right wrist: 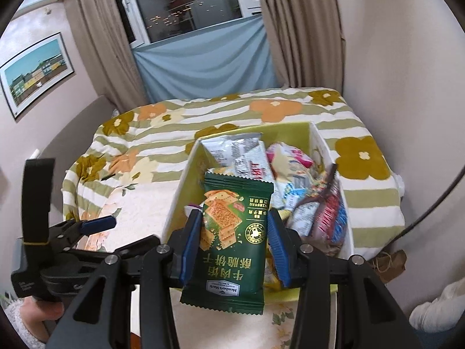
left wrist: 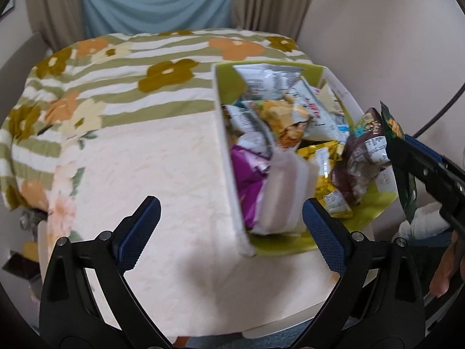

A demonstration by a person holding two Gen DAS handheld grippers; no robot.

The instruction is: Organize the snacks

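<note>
A white box with a lime-green inside (left wrist: 225,133) (right wrist: 177,192) stands on the table, full of mixed snack packets (left wrist: 290,122) (right wrist: 290,168). My right gripper (right wrist: 234,245) is shut on a dark green cracker packet (right wrist: 232,232) and holds it upright in front of the box's near edge. In the left wrist view that packet (left wrist: 407,186) and the right gripper (left wrist: 427,168) show at the far right. My left gripper (left wrist: 231,232) is open and empty, low over the table, straddling the box's near left corner. It also shows in the right wrist view (right wrist: 98,224).
The table carries a pale floral cloth (left wrist: 151,174) and a green-striped flowered blanket (left wrist: 122,81) behind it. Curtains and a blue cloth (right wrist: 203,64) hang at the window. A wall runs close on the right (right wrist: 407,72). A picture (right wrist: 35,72) hangs at left.
</note>
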